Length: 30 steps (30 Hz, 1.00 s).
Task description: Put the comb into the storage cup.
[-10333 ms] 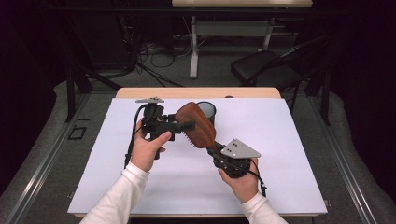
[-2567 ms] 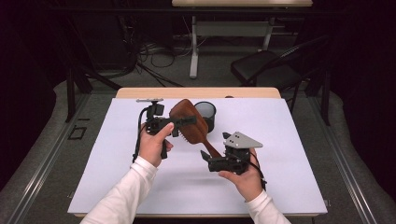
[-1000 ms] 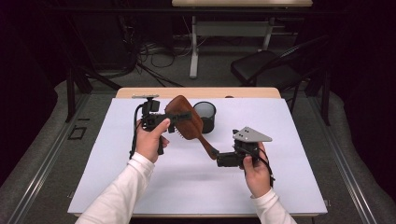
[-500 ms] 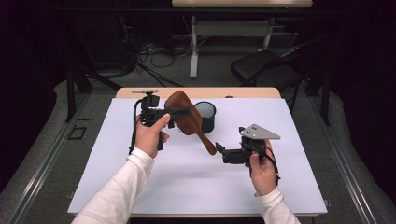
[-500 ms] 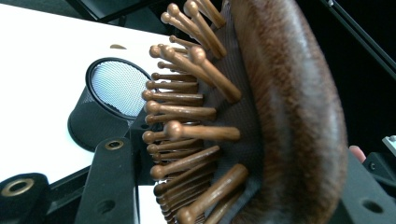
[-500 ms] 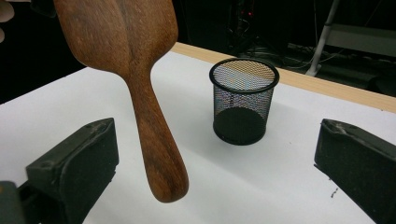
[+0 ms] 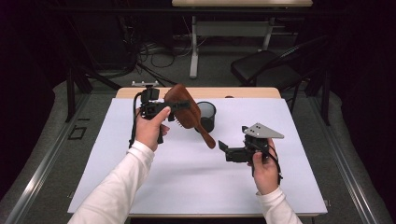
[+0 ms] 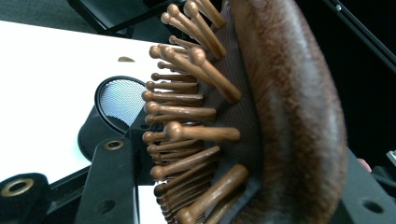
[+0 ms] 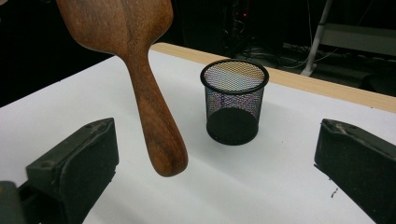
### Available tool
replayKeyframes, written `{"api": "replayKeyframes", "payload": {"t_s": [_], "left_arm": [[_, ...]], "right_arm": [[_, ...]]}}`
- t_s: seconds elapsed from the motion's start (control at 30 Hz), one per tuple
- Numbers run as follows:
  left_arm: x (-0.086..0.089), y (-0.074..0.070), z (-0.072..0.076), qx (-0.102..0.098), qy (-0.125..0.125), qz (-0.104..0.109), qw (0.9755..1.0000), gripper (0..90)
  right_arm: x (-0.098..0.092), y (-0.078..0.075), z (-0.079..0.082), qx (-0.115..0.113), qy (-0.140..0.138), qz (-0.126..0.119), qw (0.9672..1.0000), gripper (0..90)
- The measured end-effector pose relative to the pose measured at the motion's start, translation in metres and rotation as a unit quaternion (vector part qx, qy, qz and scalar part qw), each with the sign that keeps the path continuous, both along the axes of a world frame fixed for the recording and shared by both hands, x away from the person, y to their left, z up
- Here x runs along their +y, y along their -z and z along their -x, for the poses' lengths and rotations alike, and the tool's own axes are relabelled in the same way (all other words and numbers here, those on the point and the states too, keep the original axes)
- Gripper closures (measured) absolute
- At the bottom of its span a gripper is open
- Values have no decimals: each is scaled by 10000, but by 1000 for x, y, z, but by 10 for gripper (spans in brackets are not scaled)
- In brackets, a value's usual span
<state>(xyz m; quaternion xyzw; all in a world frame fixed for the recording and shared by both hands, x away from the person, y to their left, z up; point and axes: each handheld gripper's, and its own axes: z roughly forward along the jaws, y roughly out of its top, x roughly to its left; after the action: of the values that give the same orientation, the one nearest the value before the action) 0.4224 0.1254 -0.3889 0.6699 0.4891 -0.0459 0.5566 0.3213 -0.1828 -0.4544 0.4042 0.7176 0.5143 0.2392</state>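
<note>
Hairbrush (image 7: 184, 112) | stiff wood, light, smooth handle | my left gripper (image 7: 180, 105) clamps its head | right gripper (image 7: 223, 149) wide, empty | grasp handle mid-length

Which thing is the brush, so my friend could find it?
Look at the white table, then at its far side, near the black mesh cup. The brush hangs above it in the left claw, and it alone is brown wood with round-tipped pegs.

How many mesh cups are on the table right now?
1. The black mesh cup stands upright on the white table, at its far middle, just behind the wooden hairbrush.
</note>
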Motion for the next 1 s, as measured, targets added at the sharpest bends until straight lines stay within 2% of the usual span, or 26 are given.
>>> {"api": "replayKeyframes", "payload": {"t_s": [0.5,1.0], "left_arm": [[-6,-9,-14,-22,-95,-46,9999,483],[-6,-20,-26,-83,-221,-90,9997,483]], "right_arm": [[-3,0,-2,-1,17,-25,10000,0],[-8,-1,-2,-1,57,-58,10000,0]]}}
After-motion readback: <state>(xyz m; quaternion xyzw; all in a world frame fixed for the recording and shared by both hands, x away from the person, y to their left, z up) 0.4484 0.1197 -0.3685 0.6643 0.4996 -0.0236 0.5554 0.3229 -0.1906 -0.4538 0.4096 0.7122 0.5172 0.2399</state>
